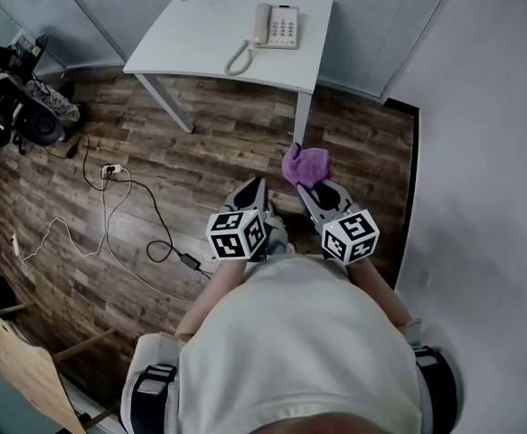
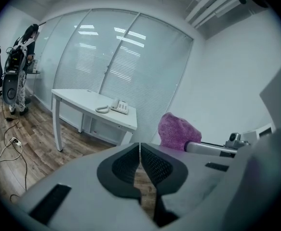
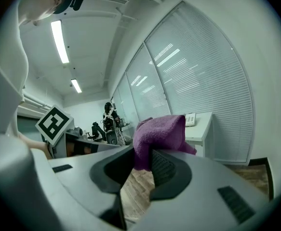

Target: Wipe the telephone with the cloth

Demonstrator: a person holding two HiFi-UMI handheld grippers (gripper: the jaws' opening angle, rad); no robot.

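**Head view: we stand short of the worktop (image 1: 200, 48), cloth (image 1: 305, 165) ready in the right tool (image 1: 308, 188)**

We are on the wooden floor (image 1: 200, 152), well apart from the white worktop. The telephone (image 1: 277, 25) sits there near the far edge, its handset on the cradle and its coiled cord looping toward the front. Nothing touches it, so no wiping has begun.

Our right tool is clamped on the purple cloth. The right gripper view shows the pads pinching a fold low down, while most of the fabric bunches up above and ahead of the tips. We judge this grip is chosen so that a soft wad leads the way, and cloth rather than hard tool meets the telephone.

Our left tool (image 1: 258, 186) hangs just beside the right one, closed on nothing. Its own view shows the two pads pressed together with only bare floor behind them. We take it that this tool is kept empty so it can steady the telephone or lift the handset once we are close.

Both tools point toward the worktop and a little downward. As we see it, the next move is simply to approach.
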